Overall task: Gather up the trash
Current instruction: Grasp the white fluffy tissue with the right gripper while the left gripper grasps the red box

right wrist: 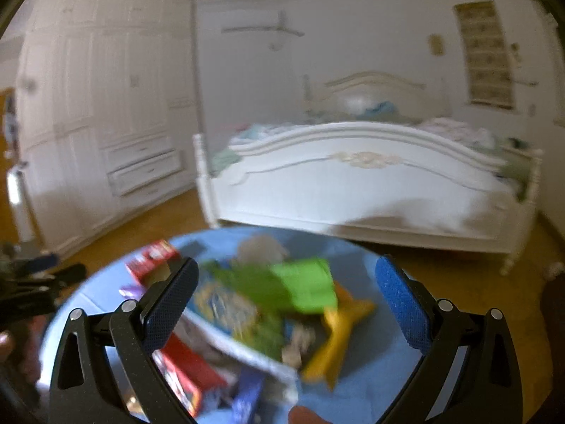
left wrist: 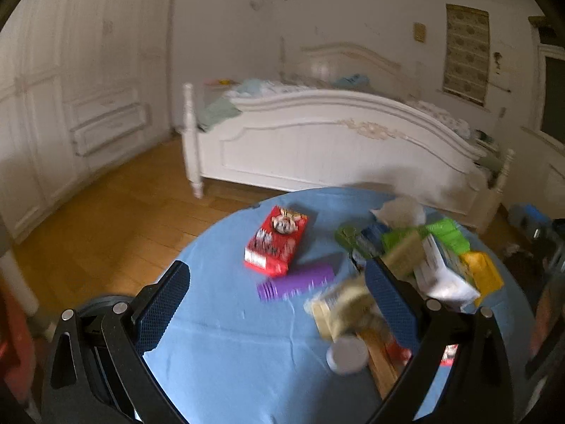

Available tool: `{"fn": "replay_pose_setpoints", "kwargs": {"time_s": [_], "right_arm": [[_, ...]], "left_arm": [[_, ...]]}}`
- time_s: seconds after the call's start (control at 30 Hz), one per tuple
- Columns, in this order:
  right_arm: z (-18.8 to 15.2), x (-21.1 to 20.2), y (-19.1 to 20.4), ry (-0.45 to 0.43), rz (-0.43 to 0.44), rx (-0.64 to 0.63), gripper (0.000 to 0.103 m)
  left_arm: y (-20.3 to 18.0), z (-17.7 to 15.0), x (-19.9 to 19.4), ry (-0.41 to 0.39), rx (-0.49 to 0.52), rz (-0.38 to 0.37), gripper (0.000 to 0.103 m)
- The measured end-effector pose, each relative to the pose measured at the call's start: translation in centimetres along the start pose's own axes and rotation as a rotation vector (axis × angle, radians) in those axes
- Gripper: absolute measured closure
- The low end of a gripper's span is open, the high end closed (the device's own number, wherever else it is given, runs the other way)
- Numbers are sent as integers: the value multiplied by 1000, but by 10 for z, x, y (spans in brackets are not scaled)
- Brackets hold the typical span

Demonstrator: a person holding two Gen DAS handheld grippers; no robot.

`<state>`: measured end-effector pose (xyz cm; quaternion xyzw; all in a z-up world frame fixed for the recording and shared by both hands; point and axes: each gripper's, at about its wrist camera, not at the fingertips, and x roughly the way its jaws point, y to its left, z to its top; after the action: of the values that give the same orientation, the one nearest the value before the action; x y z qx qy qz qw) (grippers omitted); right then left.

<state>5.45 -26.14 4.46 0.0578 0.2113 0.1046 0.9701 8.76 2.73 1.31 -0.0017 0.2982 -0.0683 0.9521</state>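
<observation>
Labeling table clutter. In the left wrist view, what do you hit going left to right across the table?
Red box → purple sleeve → dark green packet → bright green packet → yellow packet. The blurred beige and white items in the middle overlap too much to order.

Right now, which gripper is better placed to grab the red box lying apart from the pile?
Left, probably. The left gripper is open with the red box just ahead between its fingers, on bare blue tablecloth. The right gripper, also open, faces the packaging pile.
</observation>
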Motion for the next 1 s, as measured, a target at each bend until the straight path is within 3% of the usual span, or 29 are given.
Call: {"fn": "replay_pose_setpoints", "kwargs": {"time_s": [0.13,0.27,0.33,0.4,0.47,0.53,0.57,0.67,0.7,0.77,0.83,1.0], "right_arm": [[52,70,-3,247,106,-71,4],[58,152,4,475,140,-160,4],[48,185,3,590,185,-129,6],[34,204,4,666,177,-136,24],[25,212,2,691,151,-147,42],[20,211,1,689,154,-129,52],[18,210,0,685,159,-120,56],[17,199,-1,658,163,-102,62],[21,192,-4,647,162,-92,64],[26,182,-6,631,166,-71,65],[36,168,-4,590,175,-38,65],[50,139,9,500,167,-12,65]], "left_arm": [[10,31,48,72,64,-4,5],[5,41,103,205,122,-27,5],[-2,39,122,249,167,-23,17],[-5,36,140,301,198,-20,29],[-4,34,149,324,176,-71,33],[-4,35,151,330,151,-101,50],[-3,36,150,335,136,-124,53],[-1,36,145,318,119,-107,64],[2,37,143,309,107,-106,73],[13,41,138,298,45,-151,82],[22,44,134,280,15,-178,102],[27,40,116,257,18,-202,99]]}}
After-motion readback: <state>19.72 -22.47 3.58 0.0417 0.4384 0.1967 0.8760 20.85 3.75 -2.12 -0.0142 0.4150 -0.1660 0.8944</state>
